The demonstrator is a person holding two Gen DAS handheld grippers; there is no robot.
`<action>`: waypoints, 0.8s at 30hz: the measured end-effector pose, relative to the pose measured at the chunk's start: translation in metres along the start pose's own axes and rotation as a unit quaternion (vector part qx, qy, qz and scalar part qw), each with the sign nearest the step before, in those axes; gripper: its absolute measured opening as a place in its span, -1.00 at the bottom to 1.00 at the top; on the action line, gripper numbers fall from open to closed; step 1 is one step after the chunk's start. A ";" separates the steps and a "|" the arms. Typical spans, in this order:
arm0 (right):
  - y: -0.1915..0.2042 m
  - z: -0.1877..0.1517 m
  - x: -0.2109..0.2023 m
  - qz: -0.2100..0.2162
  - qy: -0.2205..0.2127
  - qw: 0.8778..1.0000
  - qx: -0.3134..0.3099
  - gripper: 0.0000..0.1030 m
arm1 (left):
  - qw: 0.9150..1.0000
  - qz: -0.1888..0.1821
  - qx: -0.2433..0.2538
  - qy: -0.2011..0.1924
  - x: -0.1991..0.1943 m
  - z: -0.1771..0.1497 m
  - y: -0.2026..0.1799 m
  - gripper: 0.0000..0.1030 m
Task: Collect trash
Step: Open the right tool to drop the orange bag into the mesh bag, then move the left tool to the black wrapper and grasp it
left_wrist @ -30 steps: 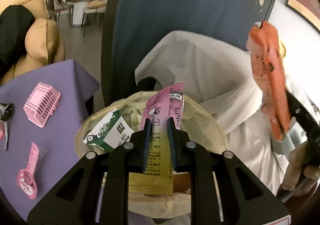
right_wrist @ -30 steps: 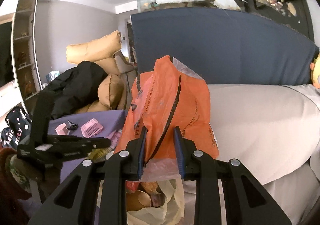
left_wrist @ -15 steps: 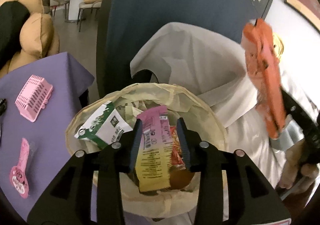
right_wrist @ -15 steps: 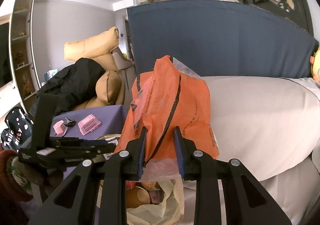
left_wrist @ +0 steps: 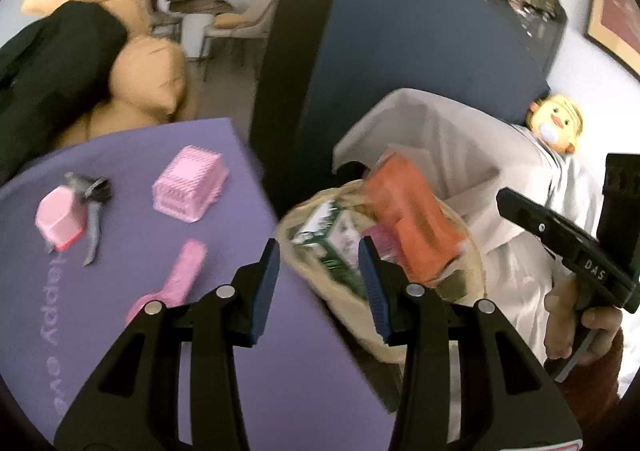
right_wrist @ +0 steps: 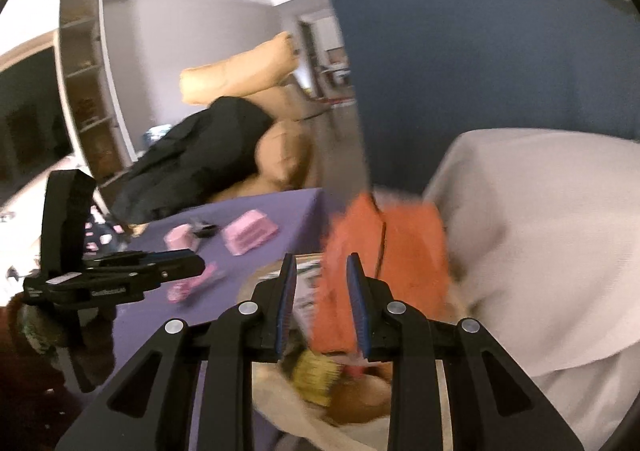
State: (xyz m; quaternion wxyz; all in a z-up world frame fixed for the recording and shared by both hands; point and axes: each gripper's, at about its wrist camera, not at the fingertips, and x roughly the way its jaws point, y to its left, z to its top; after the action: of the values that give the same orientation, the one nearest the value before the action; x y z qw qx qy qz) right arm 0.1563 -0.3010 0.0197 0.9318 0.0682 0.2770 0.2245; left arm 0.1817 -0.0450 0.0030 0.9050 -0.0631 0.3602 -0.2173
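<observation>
Black left gripper (left_wrist: 318, 287) has just been opening; its jaws now stand apart with nothing between them, the pink-and-yellow wrapper (left_wrist: 382, 241) dropped into the trash bag (left_wrist: 320, 275), and it has swung toward the purple counter (left_wrist: 132, 155). The right gripper (right_wrist: 322, 303) has come down over the bag, jaws about half apart with the orange bag (right_wrist: 388, 247) between them; blur hides whether they pinch it. Next, likely the pink scoop (left_wrist: 172, 283) beyond.
</observation>
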 end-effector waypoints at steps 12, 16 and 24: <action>0.008 -0.023 0.041 -0.073 0.066 0.993 -0.060 -0.52 | 0.998 0.017 -0.065 -0.007 -0.013 -0.014 0.053 -0.24; 0.013 -0.017 0.041 -0.107 0.059 0.989 -0.078 -0.52 | 0.997 0.021 -0.078 -0.015 -0.018 -0.015 0.065 -0.24; 0.053 -0.009 0.052 -0.064 0.055 0.994 -0.074 -0.51 | 0.990 0.063 -0.115 -0.041 -0.044 -0.022 0.119 -0.24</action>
State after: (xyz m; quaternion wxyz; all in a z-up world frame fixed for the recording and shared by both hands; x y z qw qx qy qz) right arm 0.1701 -0.2299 -0.0003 0.9301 -0.0317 0.3145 0.1873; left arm 0.1794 0.0823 -0.0182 0.9177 -0.1531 0.3484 -0.1137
